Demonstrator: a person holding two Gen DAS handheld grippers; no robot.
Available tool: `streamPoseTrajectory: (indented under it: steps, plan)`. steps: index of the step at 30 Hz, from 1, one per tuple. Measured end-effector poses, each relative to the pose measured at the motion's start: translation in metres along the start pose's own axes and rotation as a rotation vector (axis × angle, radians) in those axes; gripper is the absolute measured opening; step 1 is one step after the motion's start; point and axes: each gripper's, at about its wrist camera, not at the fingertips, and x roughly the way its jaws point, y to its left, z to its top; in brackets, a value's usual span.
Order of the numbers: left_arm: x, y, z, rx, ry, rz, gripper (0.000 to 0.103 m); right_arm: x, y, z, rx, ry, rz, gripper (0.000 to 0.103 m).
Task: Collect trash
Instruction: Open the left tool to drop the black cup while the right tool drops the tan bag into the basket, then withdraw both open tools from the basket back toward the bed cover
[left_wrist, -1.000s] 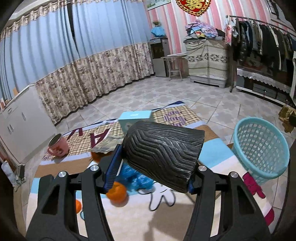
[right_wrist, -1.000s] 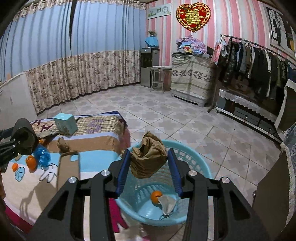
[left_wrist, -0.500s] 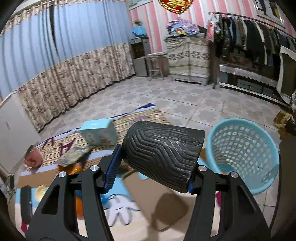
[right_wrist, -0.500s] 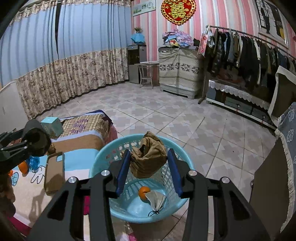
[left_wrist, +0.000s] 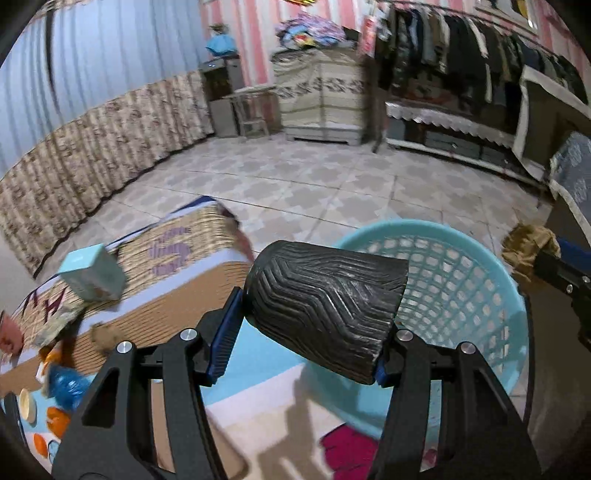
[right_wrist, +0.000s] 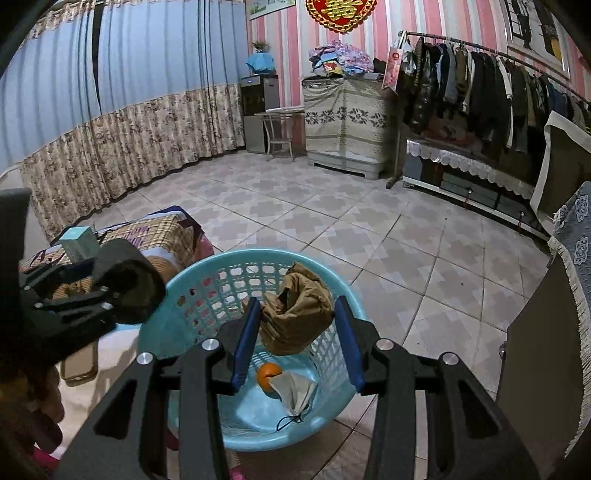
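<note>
Trash sits in both tools at once. From the left wrist, the left tool pinches a black ribbed cup lying sideways between its blue pads, its open mouth toward the right. Behind and to the right of the cup stands a teal basket on the tiled floor. At the right edge, the right tool comes into view with a brown wad in its grip, above the basket's far rim. To the left lies a patterned mat carrying a small teal box, a blue crumpled bag and orange pieces near the lower left corner; this side is blurred. From the right wrist, the right tool is pressed onto the brown wad, which hangs between the blue pads directly above the basket. Down inside the basket lie an orange and a grey mask with a dark cord, touching each other. At the left, the left tool holds the cup just beside the basket's left rim, over the mat's edge. The box shows behind it on the mat, and a tan phone case lies flat below the left tool. A clothes rack lines the far right wall.
</note>
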Motion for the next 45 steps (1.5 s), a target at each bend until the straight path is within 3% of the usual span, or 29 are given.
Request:
streamPoseTrajectory:
  steps: [2, 3, 6, 13, 23, 29, 30, 32, 36, 37, 45]
  plan:
    - [0.005, -0.009, 0.001, 0.016, 0.013, -0.007, 0.061, 0.003, -0.003, 0.001, 0.01, 0.005, -0.001, 0.042]
    - [0.007, -0.012, 0.003, 0.02, 0.024, -0.014, 0.071, 0.004, -0.005, 0.002, 0.011, 0.007, -0.002, 0.042]
    - [0.004, -0.012, 0.006, 0.011, 0.016, -0.028, 0.085, 0.008, -0.005, 0.003, 0.009, 0.013, -0.006, 0.042]
    - [-0.013, 0.003, 0.009, 0.005, -0.023, 0.034, 0.091, 0.01, 0.0, 0.003, 0.001, 0.016, 0.002, 0.042]
    - [-0.065, 0.077, -0.001, -0.093, -0.103, 0.183, 0.097, 0.02, 0.029, 0.002, -0.012, 0.013, 0.035, 0.042]
    - [-0.087, 0.111, -0.012, -0.147, -0.119, 0.232, 0.097, 0.033, 0.038, 0.002, -0.001, 0.028, 0.027, 0.046]
    - [-0.089, 0.116, -0.013, -0.155, -0.119, 0.235, 0.097, 0.035, 0.036, 0.003, 0.001, 0.024, 0.02, 0.049]
    - [-0.093, 0.125, -0.017, -0.17, -0.119, 0.24, 0.097, 0.036, 0.036, 0.006, 0.016, 0.019, 0.01, 0.073]
    - [-0.106, 0.136, -0.023, -0.182, -0.134, 0.256, 0.097, 0.032, 0.032, 0.008, 0.05, 0.014, -0.002, 0.079]
    - [-0.109, 0.137, -0.025, -0.184, -0.137, 0.26, 0.097, 0.03, 0.032, 0.009, 0.055, 0.009, -0.007, 0.087]
    - [-0.142, 0.153, -0.04, -0.213, -0.17, 0.271, 0.097, -0.005, 0.052, 0.019, 0.003, -0.061, -0.03, 0.095]
